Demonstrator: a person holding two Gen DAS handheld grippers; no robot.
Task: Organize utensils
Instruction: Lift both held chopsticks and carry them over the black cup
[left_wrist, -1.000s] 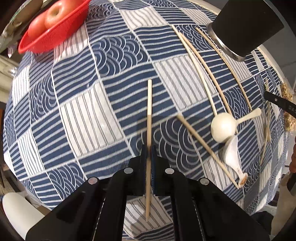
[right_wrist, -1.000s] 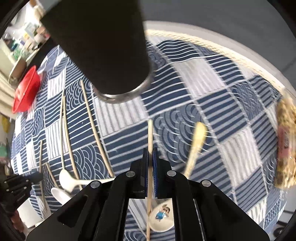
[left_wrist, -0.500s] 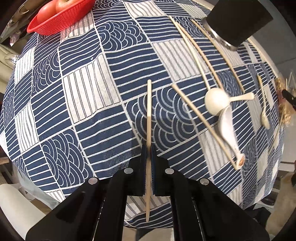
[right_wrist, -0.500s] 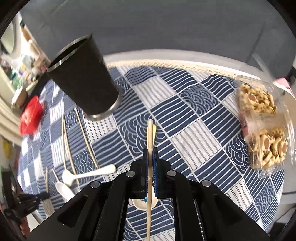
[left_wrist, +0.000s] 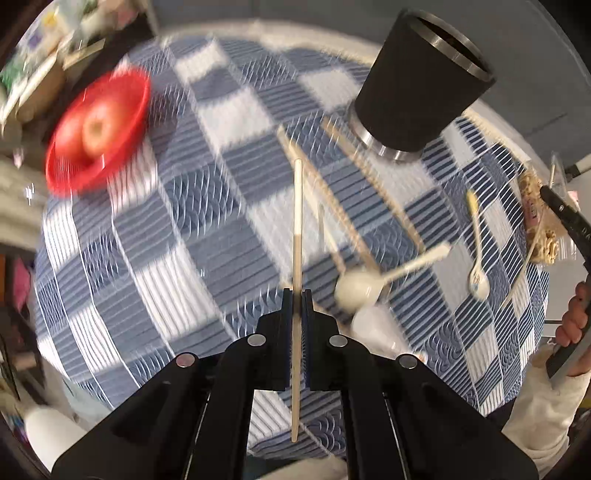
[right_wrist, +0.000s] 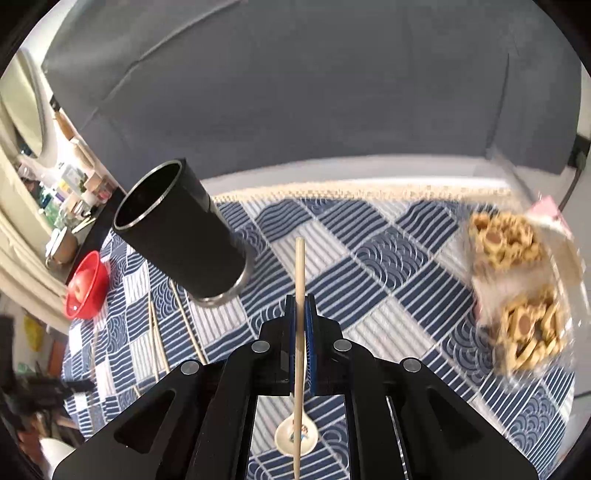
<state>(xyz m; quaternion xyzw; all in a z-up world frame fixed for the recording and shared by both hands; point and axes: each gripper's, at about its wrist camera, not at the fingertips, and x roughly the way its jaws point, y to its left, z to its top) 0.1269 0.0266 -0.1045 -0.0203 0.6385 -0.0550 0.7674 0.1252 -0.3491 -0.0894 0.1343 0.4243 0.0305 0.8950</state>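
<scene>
Wooden chopstick (left_wrist: 297, 236) is seen clamped in the left gripper (left_wrist: 296, 306) jaws, above the desk (left_wrist: 207, 236), with the cup (left_wrist: 417, 88) at 1 o'clock. In the right view, another chopstick (right_wrist: 300, 295) is clamped by the right gripper (right_wrist: 300, 314), cup (right_wrist: 181, 229) at 10 o'clock. Its narrow mouth could be missed if either stick is tilted.

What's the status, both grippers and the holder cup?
Left gripper shut on chopstick. Right gripper shut on second chopstick. Black cup upright, mouth unobstructed. Spoons on the cloth.
</scene>
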